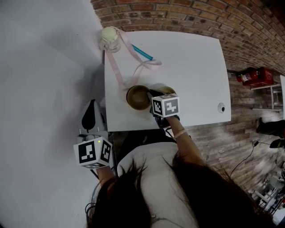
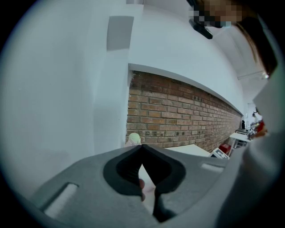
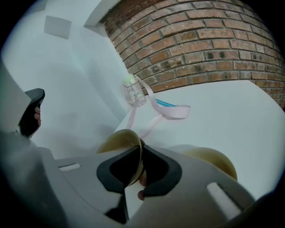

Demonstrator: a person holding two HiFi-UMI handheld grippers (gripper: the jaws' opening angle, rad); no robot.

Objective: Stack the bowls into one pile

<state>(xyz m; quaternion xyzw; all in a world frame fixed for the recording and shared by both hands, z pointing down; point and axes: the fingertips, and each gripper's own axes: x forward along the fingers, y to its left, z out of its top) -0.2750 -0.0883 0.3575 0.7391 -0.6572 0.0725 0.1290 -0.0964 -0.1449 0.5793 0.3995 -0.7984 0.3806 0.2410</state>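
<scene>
Rim of the thin, tan, round bowl (image 3: pixel 116 141) is pinched in the right claw (image 3: pixel 139 150), at the front of the white desk (image 3: pixel 231 111), just beside a second tan bowl (image 3: pixel 216 158). It looks light, stiff and slick, so the rim seems the sensible hold. The left claw (image 2: pixel 141 148) is closed on nothing.

Lab-like room: brick wall (image 1: pixel 187 13), white table (image 1: pixel 191 75)

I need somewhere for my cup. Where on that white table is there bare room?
The table's right half is bare, brick wall to front edge. Crowded: jar, pink ribbon and blue pen on the left; two bowls at front, the right gripper clamping one.
</scene>
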